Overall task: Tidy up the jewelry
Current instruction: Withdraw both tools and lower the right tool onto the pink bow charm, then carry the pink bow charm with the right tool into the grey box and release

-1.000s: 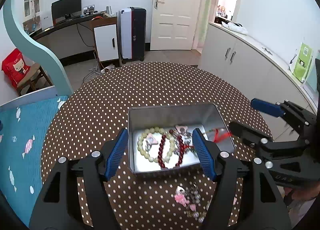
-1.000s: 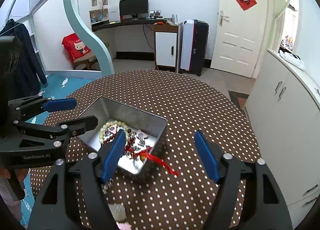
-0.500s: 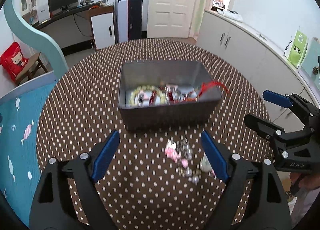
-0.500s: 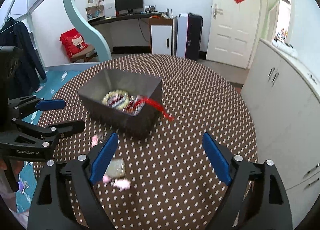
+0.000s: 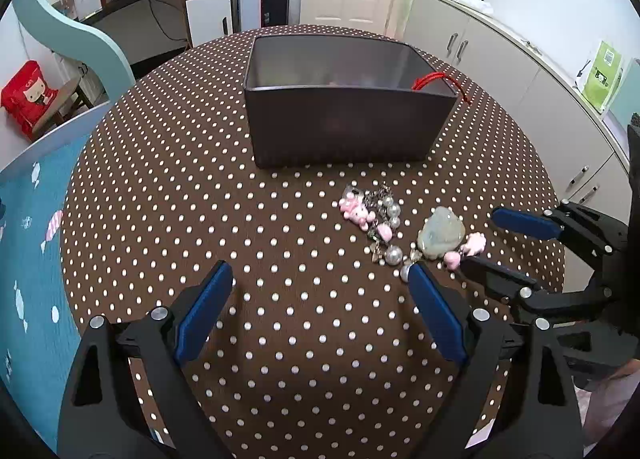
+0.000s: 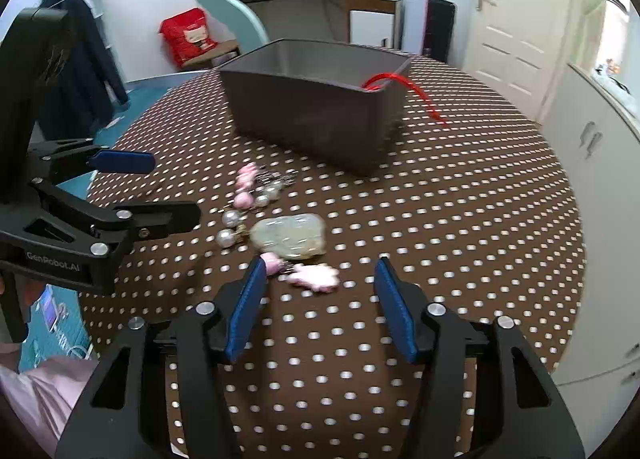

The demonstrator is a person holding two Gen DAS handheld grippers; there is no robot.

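Closing on the pink charm (image 6: 316, 277), the right tool (image 6: 318, 301) holds nothing yet; centre it before pinching. Left tool (image 5: 320, 311) opening, empty, over bare bench (image 5: 200, 187).

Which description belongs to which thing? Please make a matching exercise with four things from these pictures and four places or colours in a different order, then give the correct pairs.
Things:
1. metal box
2. red cord
3. pale green pendant
4. pink charm

Descriptions:
A. hangs over the rim of the box
B. lies on the dotted cloth nearest the right gripper's fingers
C. stands beyond the loose jewelry, dark grey outside
D. lies flat between the pearl beads and the pink charm

Pairs: 1-C, 2-A, 3-D, 4-B
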